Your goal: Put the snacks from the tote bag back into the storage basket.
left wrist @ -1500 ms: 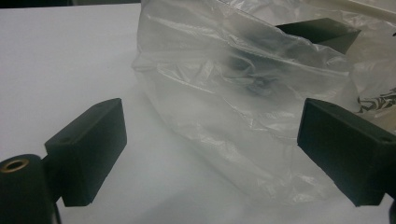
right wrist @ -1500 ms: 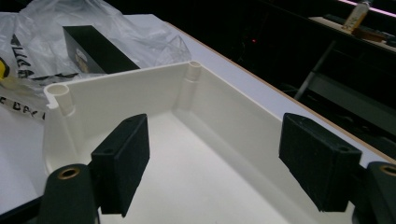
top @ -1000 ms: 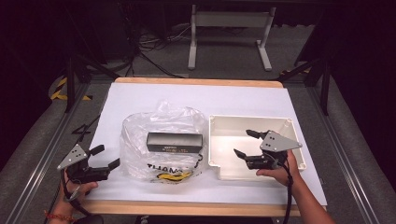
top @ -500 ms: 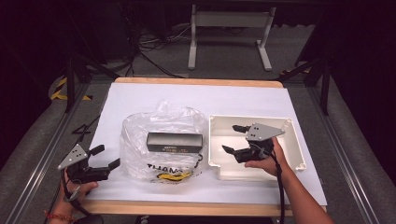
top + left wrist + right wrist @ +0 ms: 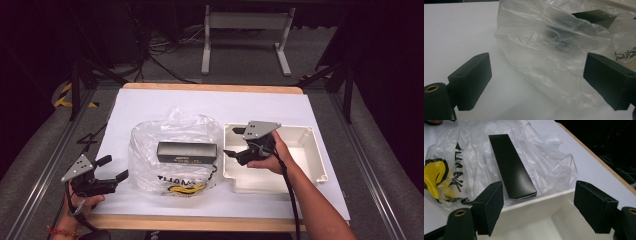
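Note:
A long black box [image 5: 187,152] lies on top of a crumpled clear plastic bag [image 5: 150,165] at the middle of the white-covered table. In the right gripper view the black box [image 5: 511,167] lies just beyond the tray's near wall. My right gripper [image 5: 231,142] hovers over the left end of a white tray [image 5: 310,150] and points at the box. It is open, its jaws have just been closing slightly, and nothing is between them. My left gripper [image 5: 116,168] rests open at the front left, its jaws facing the bag [image 5: 544,50] without touching it.
The bag carries yellow and black print [image 5: 182,187] on its front side. The wooden table edge [image 5: 210,222] runs along the front. Beyond the table stand a white metal frame [image 5: 245,35] and cables on a dark floor.
My right gripper has moved left across the tray to its left end, nearer the black box. The left gripper has stayed where it was.

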`<state>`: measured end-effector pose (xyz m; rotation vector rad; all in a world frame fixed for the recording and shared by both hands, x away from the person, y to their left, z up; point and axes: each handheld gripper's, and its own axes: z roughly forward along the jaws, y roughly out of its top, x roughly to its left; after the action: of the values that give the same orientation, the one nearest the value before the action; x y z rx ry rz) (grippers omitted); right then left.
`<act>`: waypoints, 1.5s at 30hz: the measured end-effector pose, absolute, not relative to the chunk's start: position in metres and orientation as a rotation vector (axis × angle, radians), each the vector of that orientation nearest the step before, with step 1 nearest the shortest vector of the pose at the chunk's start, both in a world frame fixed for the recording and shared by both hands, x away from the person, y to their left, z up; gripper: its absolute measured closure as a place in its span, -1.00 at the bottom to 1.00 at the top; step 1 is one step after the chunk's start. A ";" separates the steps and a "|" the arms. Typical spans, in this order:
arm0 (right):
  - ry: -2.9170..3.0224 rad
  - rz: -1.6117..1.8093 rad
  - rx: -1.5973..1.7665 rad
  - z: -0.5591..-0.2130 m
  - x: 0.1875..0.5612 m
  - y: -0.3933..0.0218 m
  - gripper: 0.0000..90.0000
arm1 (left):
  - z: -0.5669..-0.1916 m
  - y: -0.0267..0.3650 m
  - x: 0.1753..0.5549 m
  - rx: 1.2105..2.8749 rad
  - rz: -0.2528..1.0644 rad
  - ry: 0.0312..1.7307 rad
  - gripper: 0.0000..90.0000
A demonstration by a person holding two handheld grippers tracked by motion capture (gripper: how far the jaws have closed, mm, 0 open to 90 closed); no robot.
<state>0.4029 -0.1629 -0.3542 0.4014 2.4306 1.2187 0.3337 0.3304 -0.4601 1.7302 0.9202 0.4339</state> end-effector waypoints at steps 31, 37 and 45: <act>2.757 0.929 0.164 -0.359 0.437 -0.086 -0.46 | -0.460 0.331 0.333 1.719 0.435 0.920 -0.80; 2.808 0.826 0.131 -0.369 0.442 -0.074 -0.45 | -0.460 0.331 0.333 1.720 0.433 0.915 -0.80; 2.861 0.735 0.124 -0.377 0.450 -0.067 -0.37 | -0.460 0.331 0.333 1.719 0.431 0.915 -0.80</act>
<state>0.4496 -0.0668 -0.3768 0.1237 2.8611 0.7351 0.3331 0.3314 -0.4603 1.7194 0.9149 0.4313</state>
